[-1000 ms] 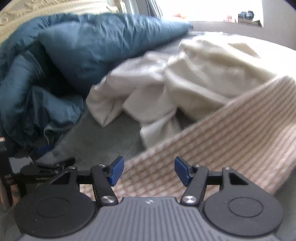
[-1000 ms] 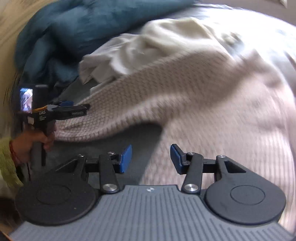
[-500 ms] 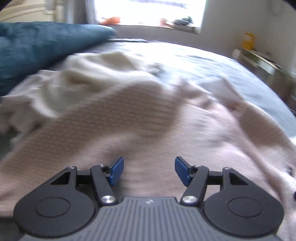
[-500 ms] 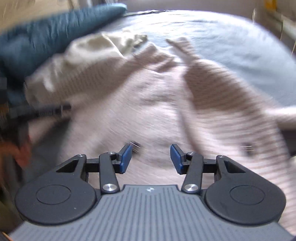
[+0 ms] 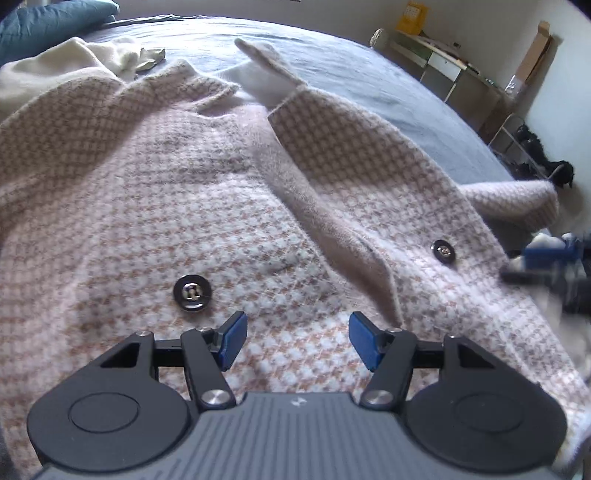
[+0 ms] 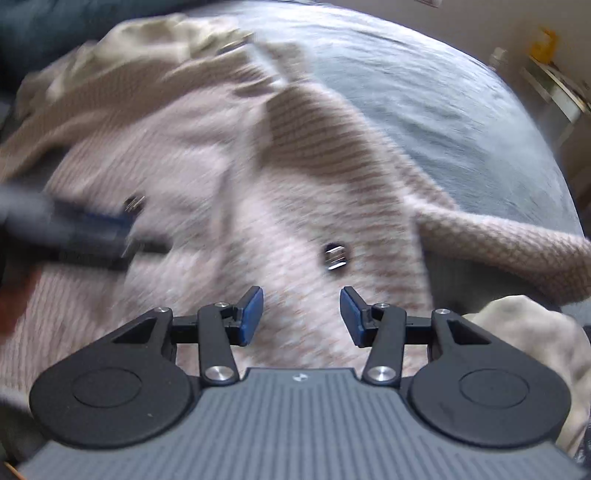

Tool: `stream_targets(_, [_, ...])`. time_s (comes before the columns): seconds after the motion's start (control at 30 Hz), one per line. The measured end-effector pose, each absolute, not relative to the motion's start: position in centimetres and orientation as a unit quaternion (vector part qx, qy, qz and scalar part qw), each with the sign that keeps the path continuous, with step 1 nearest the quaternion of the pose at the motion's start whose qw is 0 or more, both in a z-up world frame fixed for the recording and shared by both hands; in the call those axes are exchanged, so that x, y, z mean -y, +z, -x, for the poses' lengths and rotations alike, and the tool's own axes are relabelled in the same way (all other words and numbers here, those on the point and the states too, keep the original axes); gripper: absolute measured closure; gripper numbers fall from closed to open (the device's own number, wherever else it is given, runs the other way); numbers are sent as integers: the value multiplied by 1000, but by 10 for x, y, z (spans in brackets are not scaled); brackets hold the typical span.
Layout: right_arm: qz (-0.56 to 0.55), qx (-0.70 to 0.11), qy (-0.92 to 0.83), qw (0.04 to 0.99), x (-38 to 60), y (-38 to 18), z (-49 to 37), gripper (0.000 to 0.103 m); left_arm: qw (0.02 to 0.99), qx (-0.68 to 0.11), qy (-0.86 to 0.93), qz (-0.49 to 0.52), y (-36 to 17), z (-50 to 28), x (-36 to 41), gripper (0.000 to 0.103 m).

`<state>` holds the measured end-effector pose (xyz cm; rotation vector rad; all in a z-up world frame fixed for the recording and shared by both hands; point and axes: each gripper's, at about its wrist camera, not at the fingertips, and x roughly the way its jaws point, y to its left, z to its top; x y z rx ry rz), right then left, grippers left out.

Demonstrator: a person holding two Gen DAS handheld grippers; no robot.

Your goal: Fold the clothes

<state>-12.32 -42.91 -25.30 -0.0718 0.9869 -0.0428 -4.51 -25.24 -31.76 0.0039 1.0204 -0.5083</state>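
A pink and white houndstooth jacket (image 5: 207, 206) with dark round buttons (image 5: 192, 290) lies spread on a grey-blue bed (image 5: 351, 70). Its collar and one sleeve (image 5: 517, 199) are turned up. My left gripper (image 5: 295, 343) is open and empty just above the jacket front, near a button. My right gripper (image 6: 301, 317) is open and empty over the same jacket (image 6: 221, 177), close to another button (image 6: 334, 255). The right gripper also shows blurred at the right edge of the left wrist view (image 5: 550, 266). The left gripper shows blurred at the left of the right wrist view (image 6: 74, 229).
A cream garment (image 5: 59, 70) is bunched at the far left of the bed, beside a dark teal duvet (image 5: 44, 22). More cream cloth (image 6: 532, 343) lies at the right near my right gripper. A desk (image 5: 443, 62) and a rack stand past the bed's right side.
Both grippers have swung right from the teal duvet and cream pile onto the jacket's buttoned front and moved closer to it. Both stayed open.
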Motion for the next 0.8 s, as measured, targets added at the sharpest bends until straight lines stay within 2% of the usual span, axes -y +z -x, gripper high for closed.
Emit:
stream_targets(0.13, [-45,-437,-35,898,501,-244,85,54,849,-476,-228,-12,-325,39,266,41])
stream_targets(0.3, [-80,-415,6,906,572,-254,2,37,858,-468,-211,-28,-334,27,278,40])
stream_targets(0.53, [-26,-518,63,852,607,-339,-119,37,864,-457,-205,-49,-336,28,286,38])
stream_targets(0.63, [-32,-524,88,846,604,-351,-129,27,865,-459,-198,-42,-337,28,286,38])
stream_targets(0.77, [-39,-558,156,814,595,-350,-121,28,865,-462,-195,-32,-337,24,287,37])
stream_targets(0.8, [-19,-565,168,808,589,-349,-118,31,865,-462,-194,-34,-337,24,288,37])
